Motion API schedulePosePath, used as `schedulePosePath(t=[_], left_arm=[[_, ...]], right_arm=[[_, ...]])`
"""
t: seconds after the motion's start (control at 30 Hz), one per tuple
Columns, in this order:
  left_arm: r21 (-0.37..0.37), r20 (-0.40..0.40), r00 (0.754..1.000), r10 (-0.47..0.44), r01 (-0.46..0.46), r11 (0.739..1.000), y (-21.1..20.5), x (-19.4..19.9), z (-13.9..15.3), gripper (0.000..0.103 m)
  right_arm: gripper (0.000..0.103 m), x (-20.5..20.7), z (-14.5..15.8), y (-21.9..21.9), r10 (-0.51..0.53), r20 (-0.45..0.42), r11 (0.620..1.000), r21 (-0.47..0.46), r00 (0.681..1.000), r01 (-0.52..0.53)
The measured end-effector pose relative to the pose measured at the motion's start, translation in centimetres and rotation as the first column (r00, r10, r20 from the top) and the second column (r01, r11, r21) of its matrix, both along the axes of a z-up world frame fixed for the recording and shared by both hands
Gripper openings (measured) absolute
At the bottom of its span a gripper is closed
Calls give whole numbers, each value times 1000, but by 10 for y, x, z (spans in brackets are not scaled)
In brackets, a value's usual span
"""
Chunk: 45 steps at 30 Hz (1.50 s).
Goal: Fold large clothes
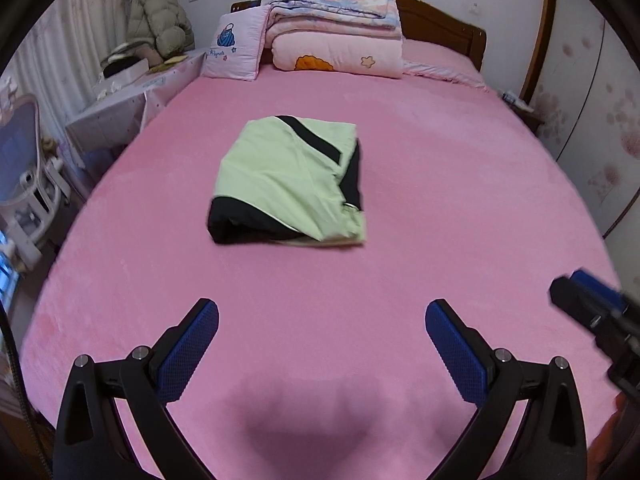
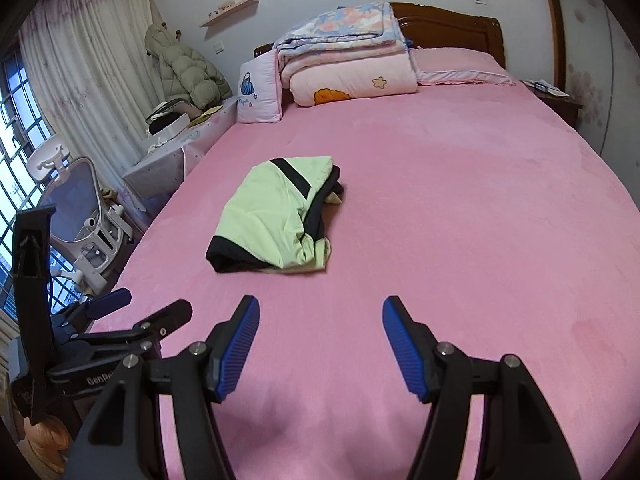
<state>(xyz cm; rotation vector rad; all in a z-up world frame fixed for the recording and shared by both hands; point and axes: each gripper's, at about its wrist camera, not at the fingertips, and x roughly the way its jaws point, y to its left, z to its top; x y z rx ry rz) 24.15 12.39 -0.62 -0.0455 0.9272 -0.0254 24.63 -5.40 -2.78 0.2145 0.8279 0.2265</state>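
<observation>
A pale green garment with black trim (image 1: pixel 288 178) lies folded into a compact bundle on the pink bed (image 1: pixel 440 220). In the right wrist view the same garment (image 2: pixel 276 218) sits left of centre. My left gripper (image 1: pixel 322 320) hangs open above the near part of the bed, well short of the garment, with nothing between its blue pads. My right gripper (image 2: pixel 320 318) is also open and empty, pulled back from the bundle. The right gripper's tip (image 1: pixel 588 304) shows at the right edge of the left wrist view; the left gripper (image 2: pixel 120 316) shows low on the left of the right wrist view.
Folded quilts (image 1: pixel 336 36) and a pillow (image 1: pixel 234 46) are stacked against the wooden headboard (image 1: pixel 444 24). A covered side table (image 1: pixel 132 92) with a puffy coat (image 1: pixel 158 12) stands left of the bed, beside a white chair (image 2: pixel 80 216) and a curtained window (image 2: pixel 24 128). A nightstand (image 2: pixel 556 96) is at the right.
</observation>
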Motion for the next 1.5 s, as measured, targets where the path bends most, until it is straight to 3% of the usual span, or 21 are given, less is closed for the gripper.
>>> schedulePosePath(t=[0.23,0.37,0.87,1.5], left_arm=[[-33,43,999,0,1,999,-25,-55,15,103],[-101,53,999,-3,9,995,-35,-87,17,103],[-17,19,1000,4,-4,1000,-68,-161,11,103],[30,37,999,14,-15,999,-80,-199,7,103]], right_arm=[[64,-51,10,-22,-23,12,1000,-5,1000,24],[64,-79,14,-34,-62,8,998,-26,998,62],[64,-155,5,-53,-92,56,992,-85,994,97],[64,-186,-1,-41,-45,70,986,-160,997,56]])
